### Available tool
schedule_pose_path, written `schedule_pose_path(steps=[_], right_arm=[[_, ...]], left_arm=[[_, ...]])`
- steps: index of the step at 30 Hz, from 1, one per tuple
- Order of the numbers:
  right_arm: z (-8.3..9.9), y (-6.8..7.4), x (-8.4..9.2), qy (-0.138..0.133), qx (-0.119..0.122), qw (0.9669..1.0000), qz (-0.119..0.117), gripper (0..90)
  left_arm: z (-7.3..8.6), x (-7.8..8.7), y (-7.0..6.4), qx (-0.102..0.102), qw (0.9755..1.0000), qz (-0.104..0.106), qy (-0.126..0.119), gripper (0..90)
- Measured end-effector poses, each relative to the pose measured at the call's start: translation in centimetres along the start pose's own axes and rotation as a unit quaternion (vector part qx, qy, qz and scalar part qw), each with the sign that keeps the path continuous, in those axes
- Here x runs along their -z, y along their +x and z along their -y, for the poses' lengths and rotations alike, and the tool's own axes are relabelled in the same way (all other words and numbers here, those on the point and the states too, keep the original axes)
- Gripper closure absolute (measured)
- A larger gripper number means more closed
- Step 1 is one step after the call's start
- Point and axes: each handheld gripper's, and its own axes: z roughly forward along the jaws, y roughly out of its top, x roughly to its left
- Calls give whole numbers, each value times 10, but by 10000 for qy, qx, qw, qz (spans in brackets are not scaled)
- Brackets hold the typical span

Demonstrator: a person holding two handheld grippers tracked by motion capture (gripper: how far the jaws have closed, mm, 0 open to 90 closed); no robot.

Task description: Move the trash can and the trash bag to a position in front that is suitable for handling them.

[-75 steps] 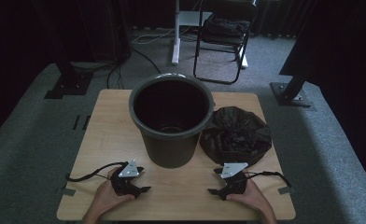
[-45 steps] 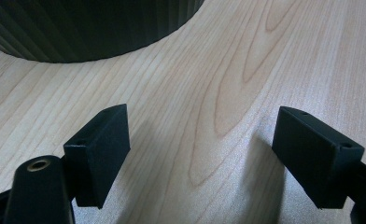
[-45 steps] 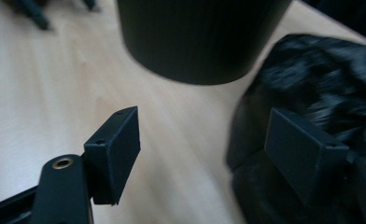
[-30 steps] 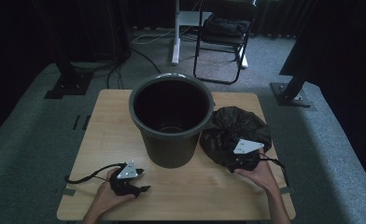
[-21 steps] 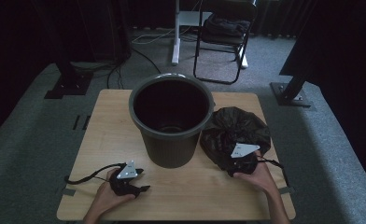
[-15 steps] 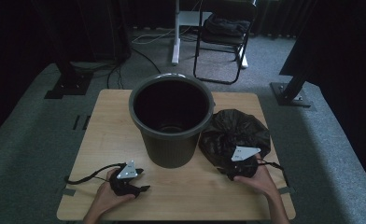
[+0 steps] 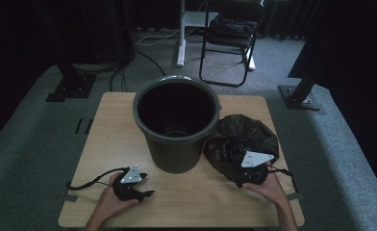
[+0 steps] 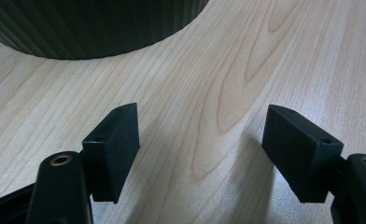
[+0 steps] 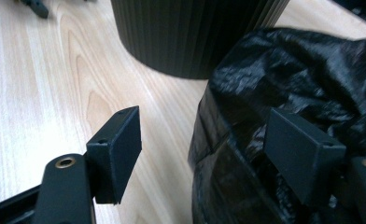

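A dark ribbed bucket (image 7: pixel 177 144) stands upright mid-table, and its wall also rises in the left gripper view (image 8: pixel 92 28) and the right gripper view (image 9: pixel 195 32). A crumpled black plastic bag (image 7: pixel 242 137) lies against its right side. My right gripper (image 7: pixel 240 172) is at the bag's near edge. Its jaws have just been opening, and the bag (image 9: pixel 302 70) bulges in between them (image 9: pixel 202 128). The left jaw stands off the plastic. My left gripper (image 7: pixel 147 184) rests open on the wood at the front left, with bare table between its jaws (image 8: pixel 202 126).
The light wooden table (image 7: pixel 109 125) sits on grey carpet. A folding chair (image 7: pixel 227 43) with dark cloth on it and a white post (image 7: pixel 181 33) stand behind the table. Black stand feet (image 7: pixel 299 96) flank the table.
The right hand has gone from the table's front edge up to the bag's near side and has since stayed there, shifting only slightly. The left hand has kept still.
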Motion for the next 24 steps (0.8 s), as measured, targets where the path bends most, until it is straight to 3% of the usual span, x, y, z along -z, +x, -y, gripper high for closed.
schedule_pose_path(steps=[12,24], right_arm=[[-9,7,0,-282,31,9996,47,256],[-8,11,2,-260,59,9996,79,249]], left_arm=[[-1,6,2,21,9999,-134,-21,279],[-1,6,1,53,9999,-146,-6,279]])
